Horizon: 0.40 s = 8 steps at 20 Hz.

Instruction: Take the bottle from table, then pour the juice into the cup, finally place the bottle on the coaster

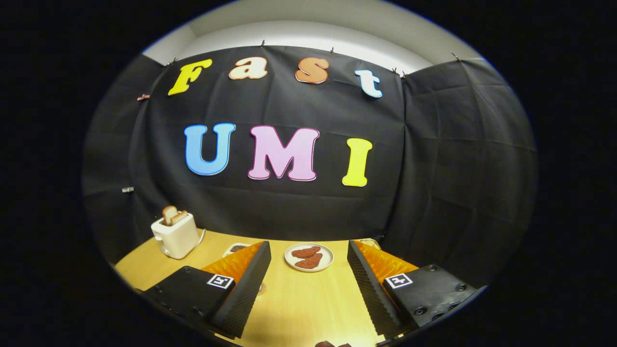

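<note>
Between the fingers, we see bare table (299,303) and nothing gripped; the gripper (308,294) stands wide apart, held above the wood. Just beyond the fingers sits a plate (324,264) with two reddish-brown pieces on it. Off to the left, near the wall, a toaster (174,235) holds bread slices. A small dish (235,248) peeks out behind the left finger, partly hidden. At the nearest table edge something dark (331,344) pokes in; we cannot tell what it is.

We cannot place bottle, cup or coaster from this look, so how they stand is unsettled. Our judgement: empty, parted fingers fit two stages equally, the bottle waiting on the table for pickup, or already released on the coaster after pouring. These things alone do not decide between them.
</note>
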Available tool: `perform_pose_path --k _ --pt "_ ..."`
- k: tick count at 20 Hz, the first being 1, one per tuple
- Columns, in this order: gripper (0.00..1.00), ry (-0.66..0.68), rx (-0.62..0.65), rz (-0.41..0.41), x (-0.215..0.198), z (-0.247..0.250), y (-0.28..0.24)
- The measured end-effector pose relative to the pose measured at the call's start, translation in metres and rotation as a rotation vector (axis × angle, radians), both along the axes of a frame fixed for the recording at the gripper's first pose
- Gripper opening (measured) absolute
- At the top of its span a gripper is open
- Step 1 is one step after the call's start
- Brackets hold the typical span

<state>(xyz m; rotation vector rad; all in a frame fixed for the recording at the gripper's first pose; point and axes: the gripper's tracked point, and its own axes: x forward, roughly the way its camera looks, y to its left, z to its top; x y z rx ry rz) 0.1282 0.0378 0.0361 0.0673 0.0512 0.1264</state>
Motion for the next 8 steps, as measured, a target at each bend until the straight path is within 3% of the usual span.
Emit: perform_pose_path --k 8 --pt "0.98 -0.026 -0.018 0.034 0.003 0.011 0.019"
